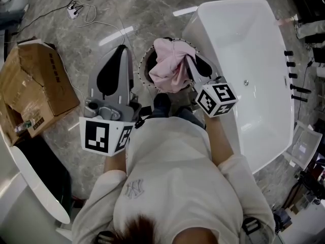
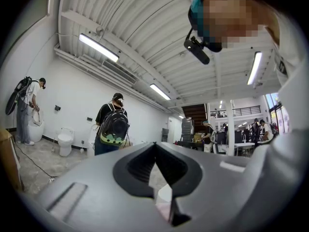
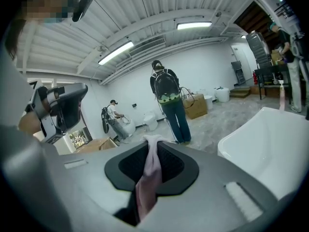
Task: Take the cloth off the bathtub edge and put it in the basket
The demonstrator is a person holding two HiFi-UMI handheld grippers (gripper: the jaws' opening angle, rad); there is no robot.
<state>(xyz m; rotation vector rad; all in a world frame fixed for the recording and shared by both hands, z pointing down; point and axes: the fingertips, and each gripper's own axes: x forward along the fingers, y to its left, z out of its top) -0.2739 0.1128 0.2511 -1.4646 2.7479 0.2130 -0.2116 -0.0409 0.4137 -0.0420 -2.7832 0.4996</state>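
Note:
The pink cloth (image 1: 170, 65) hangs bunched from my right gripper (image 1: 191, 61), directly over the round dark basket (image 1: 145, 62) on the floor beside the white bathtub (image 1: 244, 44). In the right gripper view the jaws are shut on a fold of the cloth (image 3: 149, 170), which runs up between them to the right gripper's tips (image 3: 151, 140). My left gripper (image 1: 123, 48) is held to the left of the basket. Its jaws meet at the tip of the left gripper (image 2: 154, 145), with nothing between them. The cloth hides most of the basket's inside.
A torn cardboard box (image 1: 35, 83) lies on the floor at left, with a cable and plug strip (image 1: 76, 8) behind it. Black taps (image 1: 294, 75) line the tub's right side. A white curved fixture (image 1: 30, 177) sits at lower left. A person with a backpack (image 3: 169, 105) stands nearby.

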